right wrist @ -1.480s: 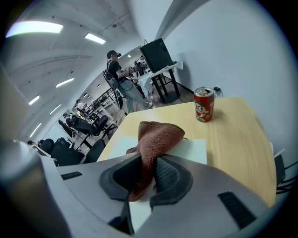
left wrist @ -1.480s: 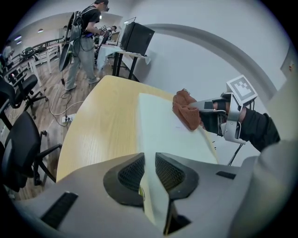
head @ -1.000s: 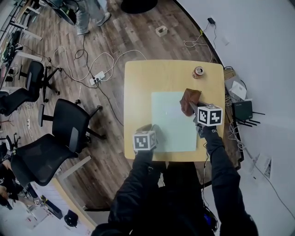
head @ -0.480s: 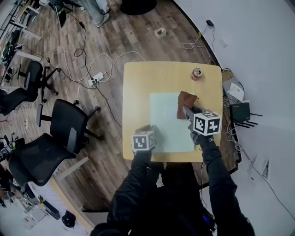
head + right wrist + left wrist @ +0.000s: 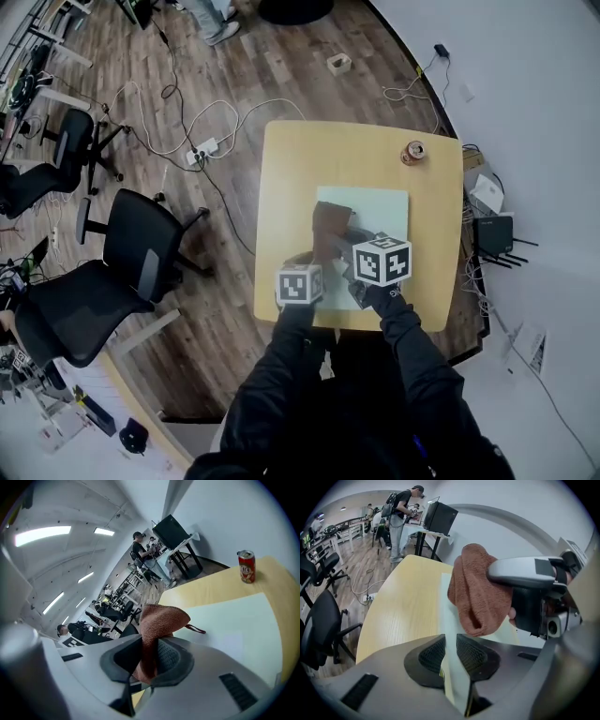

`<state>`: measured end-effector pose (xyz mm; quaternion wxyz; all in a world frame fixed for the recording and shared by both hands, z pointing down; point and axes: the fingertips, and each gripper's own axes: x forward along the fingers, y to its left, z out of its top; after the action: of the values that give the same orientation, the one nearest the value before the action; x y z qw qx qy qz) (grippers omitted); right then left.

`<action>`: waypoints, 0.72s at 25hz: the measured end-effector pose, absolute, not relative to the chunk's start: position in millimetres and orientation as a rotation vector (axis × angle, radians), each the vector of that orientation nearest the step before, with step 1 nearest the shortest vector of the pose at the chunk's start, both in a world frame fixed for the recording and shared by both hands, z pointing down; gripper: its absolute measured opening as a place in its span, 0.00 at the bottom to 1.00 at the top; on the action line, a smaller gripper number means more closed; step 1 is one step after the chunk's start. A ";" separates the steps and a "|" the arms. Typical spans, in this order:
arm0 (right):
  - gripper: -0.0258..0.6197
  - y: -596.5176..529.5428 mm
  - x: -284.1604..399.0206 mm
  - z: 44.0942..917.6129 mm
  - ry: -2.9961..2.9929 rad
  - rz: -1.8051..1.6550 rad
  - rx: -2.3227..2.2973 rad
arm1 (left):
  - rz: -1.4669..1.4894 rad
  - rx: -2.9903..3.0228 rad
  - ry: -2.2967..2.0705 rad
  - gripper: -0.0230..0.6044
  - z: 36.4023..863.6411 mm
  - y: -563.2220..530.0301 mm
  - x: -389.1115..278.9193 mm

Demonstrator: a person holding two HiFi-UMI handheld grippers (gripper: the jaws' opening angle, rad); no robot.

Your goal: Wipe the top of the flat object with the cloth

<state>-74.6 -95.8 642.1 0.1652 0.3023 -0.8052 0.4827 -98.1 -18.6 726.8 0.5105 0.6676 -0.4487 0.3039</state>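
Observation:
A pale green flat sheet (image 5: 380, 208) lies on the wooden table (image 5: 300, 164). My left gripper (image 5: 313, 264) sits at the sheet's near left edge. In the left gripper view that edge (image 5: 449, 634) fills the gap between the pads, so the left gripper (image 5: 450, 657) is shut on it. My right gripper (image 5: 340, 246) is shut on a brown cloth (image 5: 330, 228); a fold of the cloth (image 5: 157, 623) is pinched between its pads. The cloth (image 5: 480, 592) hangs just above the sheet's left part, close in front of the left gripper.
A red drink can (image 5: 412, 152) stands near the table's far right corner, also seen as the can (image 5: 246, 566). Black office chairs (image 5: 141, 253) and floor cables (image 5: 187, 141) lie left of the table. A black router (image 5: 494, 234) sits against the wall at right.
My right gripper has carried the cloth leftwards from the sheet's right edge to its left side, near the left gripper. The left gripper has stayed on the sheet's edge.

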 end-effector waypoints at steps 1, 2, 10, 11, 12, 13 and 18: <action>0.15 -94.0 -78.1 648.6 -2.280 1.394 0.852 | 0.732 1.608 -1.079 0.19 726.3 -18.7 -98.2; 0.15 -92.0 -80.5 656.1 -2.263 1.410 0.846 | 0.731 1.612 -1.079 0.19 725.6 -19.2 -98.9; 0.15 -82.4 -63.9 698.2 -2.173 1.464 0.871 | 0.734 1.655 -1.104 0.19 726.6 -26.2 -104.6; 0.15 -81.5 -58.7 700.1 -2.162 1.460 0.878 | 0.739 1.653 -1.102 0.19 725.7 -26.1 -104.7; 0.15 -80.6 -52.9 701.6 -2.150 1.455 0.888 | 0.743 1.651 -1.101 0.19 724.9 -26.3 -104.9; 0.15 -79.9 -47.3 702.6 -2.140 1.451 0.896 | 0.747 1.651 -1.101 0.19 724.4 -26.7 -104.9; 0.15 -77.1 -25.4 705.1 -2.134 1.480 0.921 | 0.753 1.657 -1.101 0.19 724.7 -27.3 -104.2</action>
<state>-25.4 -77.1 705.1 0.1919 0.3281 -0.7601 0.5271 -104.2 -27.3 724.7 0.4856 0.6810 -0.4525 0.3094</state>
